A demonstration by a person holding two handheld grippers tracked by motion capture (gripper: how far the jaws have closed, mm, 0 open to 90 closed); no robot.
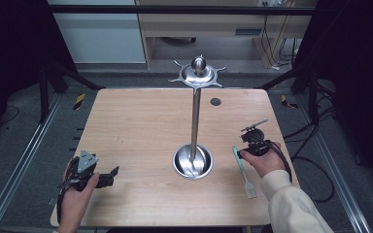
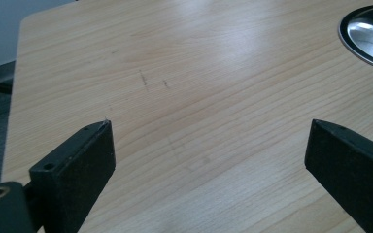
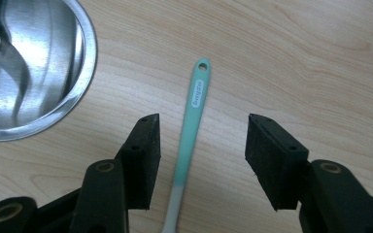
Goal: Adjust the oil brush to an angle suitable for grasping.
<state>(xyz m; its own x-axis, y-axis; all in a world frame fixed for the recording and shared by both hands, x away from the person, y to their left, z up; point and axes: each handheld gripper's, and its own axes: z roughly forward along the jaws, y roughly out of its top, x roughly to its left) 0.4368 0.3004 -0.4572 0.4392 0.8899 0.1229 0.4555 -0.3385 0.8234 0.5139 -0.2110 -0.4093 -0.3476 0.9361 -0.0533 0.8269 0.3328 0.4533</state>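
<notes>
Near the table's [image 1: 141, 121] right edge, lying between the spread jaws of the right gripper [image 3: 201, 145], touching neither: a mint-green spatula [image 3: 190, 127].

Showing a slim handle with a hanging hole and a white label at the far end, paling to translucent toward the head; pointing along the right edge, just right of the steel stand [image 1: 193, 162] and its round base at the middle. Hovering near the front-left corner with jaws wide apart: left gripper [image 2: 209, 160].
</notes>
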